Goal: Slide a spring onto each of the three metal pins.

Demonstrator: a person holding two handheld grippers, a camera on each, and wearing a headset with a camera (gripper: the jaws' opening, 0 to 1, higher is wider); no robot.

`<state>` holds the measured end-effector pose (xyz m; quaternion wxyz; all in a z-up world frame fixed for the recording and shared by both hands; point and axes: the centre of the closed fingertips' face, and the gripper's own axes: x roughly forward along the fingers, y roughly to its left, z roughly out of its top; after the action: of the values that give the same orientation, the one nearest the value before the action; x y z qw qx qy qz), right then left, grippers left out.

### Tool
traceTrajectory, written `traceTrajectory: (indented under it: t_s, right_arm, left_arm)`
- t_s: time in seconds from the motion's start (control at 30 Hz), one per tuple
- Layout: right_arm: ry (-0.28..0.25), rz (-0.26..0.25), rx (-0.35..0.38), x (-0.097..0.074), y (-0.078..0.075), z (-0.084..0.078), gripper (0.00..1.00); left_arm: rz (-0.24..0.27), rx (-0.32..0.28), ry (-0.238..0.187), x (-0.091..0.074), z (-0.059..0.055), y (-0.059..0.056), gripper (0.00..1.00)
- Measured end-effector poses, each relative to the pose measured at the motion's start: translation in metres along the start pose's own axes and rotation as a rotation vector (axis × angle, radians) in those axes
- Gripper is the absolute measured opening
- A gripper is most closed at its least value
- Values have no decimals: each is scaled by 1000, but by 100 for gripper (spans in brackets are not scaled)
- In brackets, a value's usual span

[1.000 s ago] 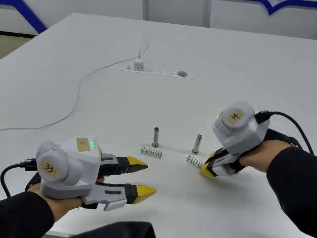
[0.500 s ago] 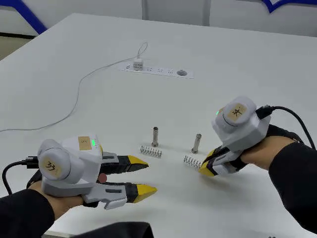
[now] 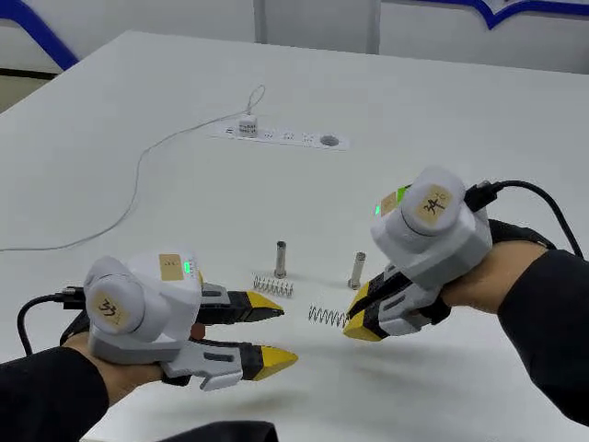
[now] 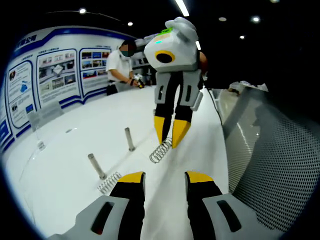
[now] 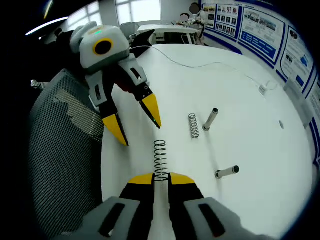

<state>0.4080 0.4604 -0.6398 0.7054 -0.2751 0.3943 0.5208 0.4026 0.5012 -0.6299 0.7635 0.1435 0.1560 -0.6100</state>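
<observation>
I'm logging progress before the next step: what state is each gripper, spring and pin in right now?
left gripper: open, empty.
right gripper: shut on the held spring.
held spring: pinched at one end, on no pin.
loose spring: lying flat on the table, on no pin.
pin by the loose spring: upright, bare.
other pin: upright, bare.
</observation>
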Motion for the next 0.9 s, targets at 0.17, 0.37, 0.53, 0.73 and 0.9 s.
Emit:
traceTrajectory:
  t_s: [0.17, 0.37, 0.53, 0.73, 0.9]
  right_arm:
    - [14, 27, -45, 0, 9, 4, 11]
    - [22, 51, -96, 1, 20, 10, 11]
    - [30, 66, -125, 2, 26, 12, 11]
    - [31, 74, -169, 1, 30, 14, 11]
    - [29, 76, -199, 1, 31, 14, 11]
  left_arm:
    - [-10, 10, -3, 1, 2, -2, 32]
    - [-31, 29, -10, 3, 5, -6, 29]
    - [-52, 51, -19, 4, 6, -12, 22]
    - [-67, 65, -26, 5, 9, -14, 15]
    - [-78, 73, -24, 6, 8, -18, 13]
